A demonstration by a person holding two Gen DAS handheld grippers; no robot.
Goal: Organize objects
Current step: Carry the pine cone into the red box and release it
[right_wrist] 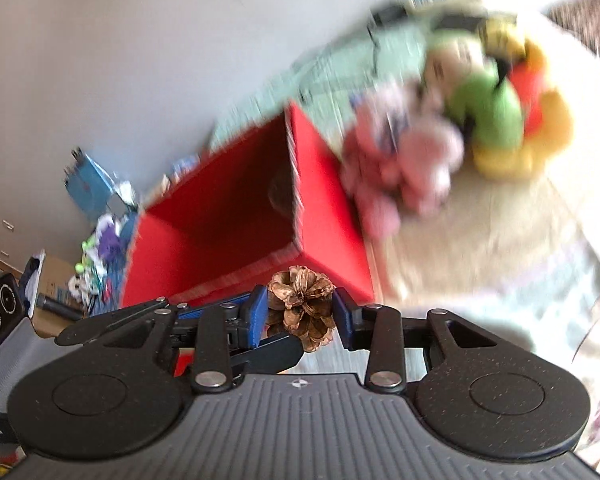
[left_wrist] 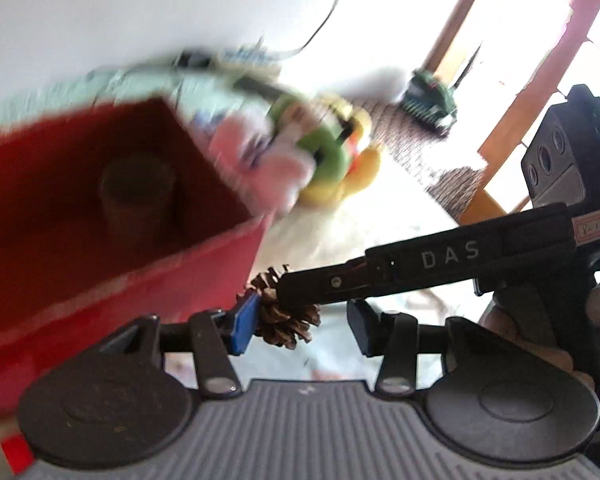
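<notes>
Progress looks partial: right gripper (right_wrist: 300, 314) pinches the brown scaly pinecone (right_wrist: 303, 312) before the open red fabric box (right_wrist: 332, 216); left gripper (left_wrist: 300, 330) apparently half-open, empty; blurred plush toys (right_wrist: 480, 120) remain outside.

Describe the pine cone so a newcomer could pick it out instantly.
Find the big red box on the pale cloth. Just in front of its near corner, the right gripper clamps the pine cone between blue pads. It is brown, dry and scaly, unlike the soft plush toys beyond.
</notes>
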